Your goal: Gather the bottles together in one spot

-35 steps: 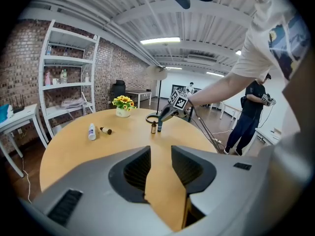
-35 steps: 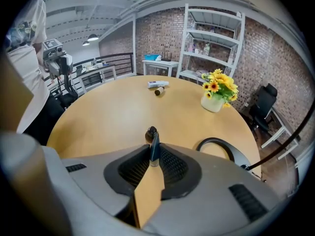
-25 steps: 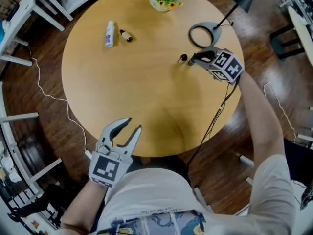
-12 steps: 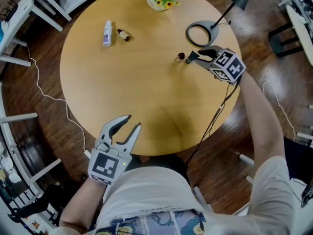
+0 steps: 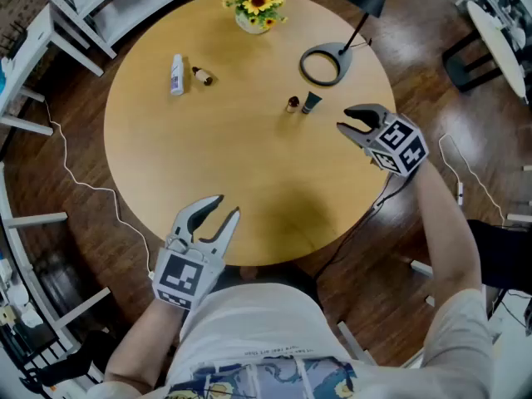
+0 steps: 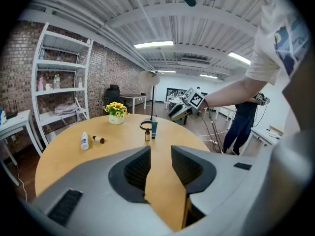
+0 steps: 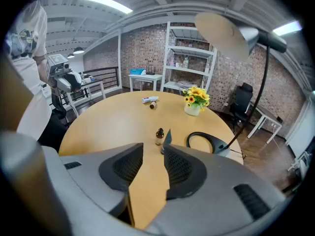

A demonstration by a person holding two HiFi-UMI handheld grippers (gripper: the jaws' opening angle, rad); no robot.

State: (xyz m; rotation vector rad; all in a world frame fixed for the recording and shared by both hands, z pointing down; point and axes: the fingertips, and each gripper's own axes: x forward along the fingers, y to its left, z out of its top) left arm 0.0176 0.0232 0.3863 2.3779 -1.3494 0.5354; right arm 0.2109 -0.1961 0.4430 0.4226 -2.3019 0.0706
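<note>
Person's wearing a white short-sleeve tee (image 5: 249,322) with a blue-ish printed graphic across the front. The left gripper (image 5: 226,207) and right gripper (image 5: 344,118) look the same: light grey plastic, curved claw-like jaws with dark ribbed pads inside, and a cube of black-and-white square markers on each.

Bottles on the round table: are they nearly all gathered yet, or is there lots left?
Done: a small brown bottle and a teal tube stand side by side near the lamp base. In hand: nothing; the right gripper and left gripper are both open and empty. Left: the white bottle and a second brown bottle lie together across the table, apart from that pair.
</note>
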